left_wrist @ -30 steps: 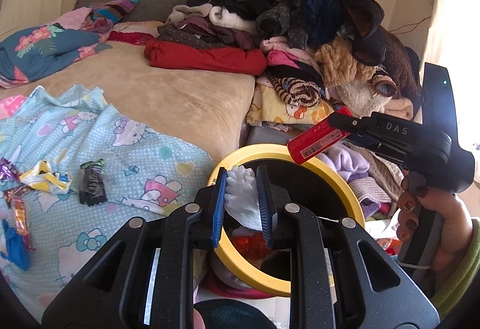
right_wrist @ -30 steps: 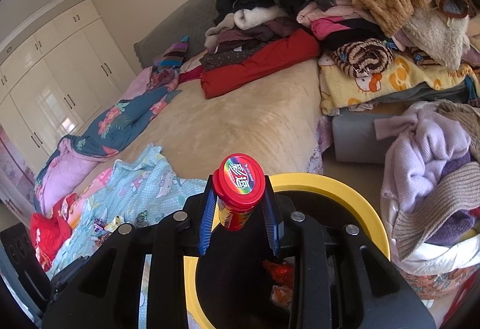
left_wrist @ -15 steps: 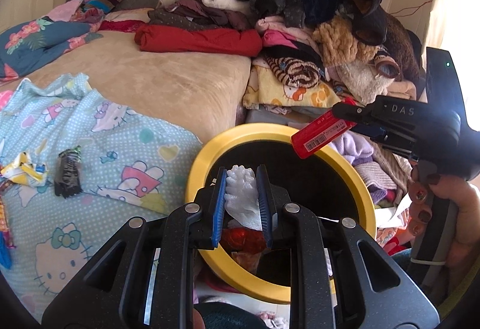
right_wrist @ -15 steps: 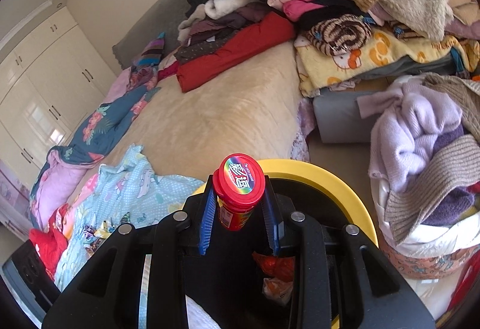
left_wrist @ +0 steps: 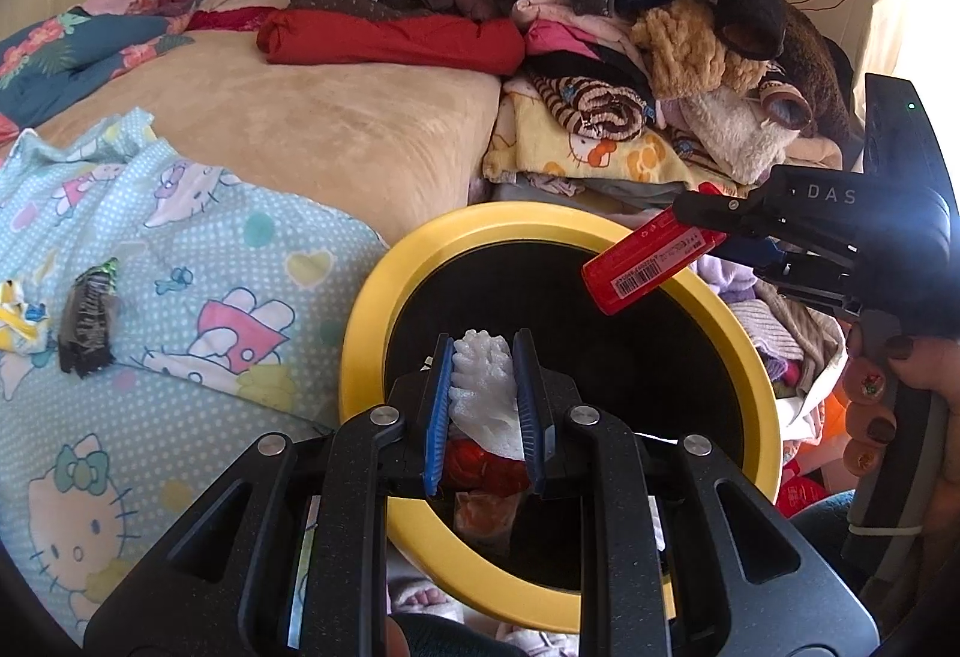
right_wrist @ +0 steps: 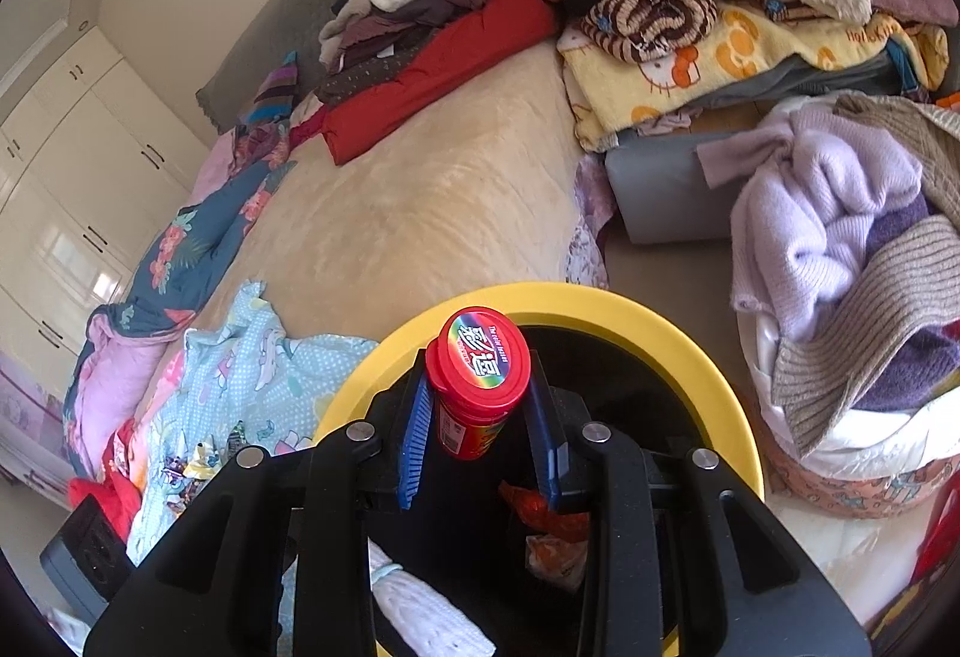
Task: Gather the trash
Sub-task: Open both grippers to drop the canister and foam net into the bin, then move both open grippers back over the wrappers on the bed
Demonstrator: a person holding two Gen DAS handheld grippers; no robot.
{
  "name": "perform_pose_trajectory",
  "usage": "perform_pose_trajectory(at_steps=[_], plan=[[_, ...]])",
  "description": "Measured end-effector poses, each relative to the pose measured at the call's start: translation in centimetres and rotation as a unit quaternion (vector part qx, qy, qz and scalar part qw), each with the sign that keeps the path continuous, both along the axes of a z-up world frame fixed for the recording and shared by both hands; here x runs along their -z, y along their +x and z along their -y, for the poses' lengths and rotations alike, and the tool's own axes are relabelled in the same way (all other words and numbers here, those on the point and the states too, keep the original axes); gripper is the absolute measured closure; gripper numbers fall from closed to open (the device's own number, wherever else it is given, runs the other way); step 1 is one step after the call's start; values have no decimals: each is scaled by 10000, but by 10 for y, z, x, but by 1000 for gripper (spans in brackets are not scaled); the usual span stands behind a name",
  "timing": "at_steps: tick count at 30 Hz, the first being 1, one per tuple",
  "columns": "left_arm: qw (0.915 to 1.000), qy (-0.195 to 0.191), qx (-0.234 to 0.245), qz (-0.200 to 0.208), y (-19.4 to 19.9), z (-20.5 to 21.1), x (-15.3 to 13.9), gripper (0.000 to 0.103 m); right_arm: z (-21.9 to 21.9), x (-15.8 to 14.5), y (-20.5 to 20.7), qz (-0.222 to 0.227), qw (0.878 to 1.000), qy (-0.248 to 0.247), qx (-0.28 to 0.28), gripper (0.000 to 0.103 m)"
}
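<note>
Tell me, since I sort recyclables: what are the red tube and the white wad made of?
Red tube: probably glossy plastic, going by its smooth sheen, printed label and snap lid. White wad: looks like soft, matte crumpled tissue paper, though foam is possible.

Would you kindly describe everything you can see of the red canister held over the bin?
The red canister is a small plastic-looking cylinder with a red lid bearing a rainbow-coloured label with white characters; a barcode sits on its side. It is closed and held between the blue pads of the right hand-held gripper, tilted, lid end foremost, above the yellow-rimmed bin. Only the pads touch it.
</note>
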State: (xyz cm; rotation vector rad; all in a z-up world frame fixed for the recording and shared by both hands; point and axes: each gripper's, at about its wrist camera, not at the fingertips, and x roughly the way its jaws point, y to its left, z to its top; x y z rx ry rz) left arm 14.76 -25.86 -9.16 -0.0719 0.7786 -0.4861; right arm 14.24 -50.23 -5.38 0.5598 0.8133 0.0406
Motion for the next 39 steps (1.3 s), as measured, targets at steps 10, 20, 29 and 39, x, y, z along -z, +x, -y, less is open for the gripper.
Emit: perform_pose_trajectory(at_steps=[10,20,29,39], plan=[[9976,-88,-637,243,-5,-31,-10,13,-10,7,7,-136,9996,240,1,39],[9912,-114,-1222,485,-11,-74,-28,11,-41,-15,6,420,9986,29,-324,30],[9838,-176,-1667,636,-15,-114,-38,11,-76,-21,10,625,9960,-117,-631,30],[9747,-225,-2085,776,-15,-150,-46,11,-124,-31,7,1068,9861,-485,-1180,30]])
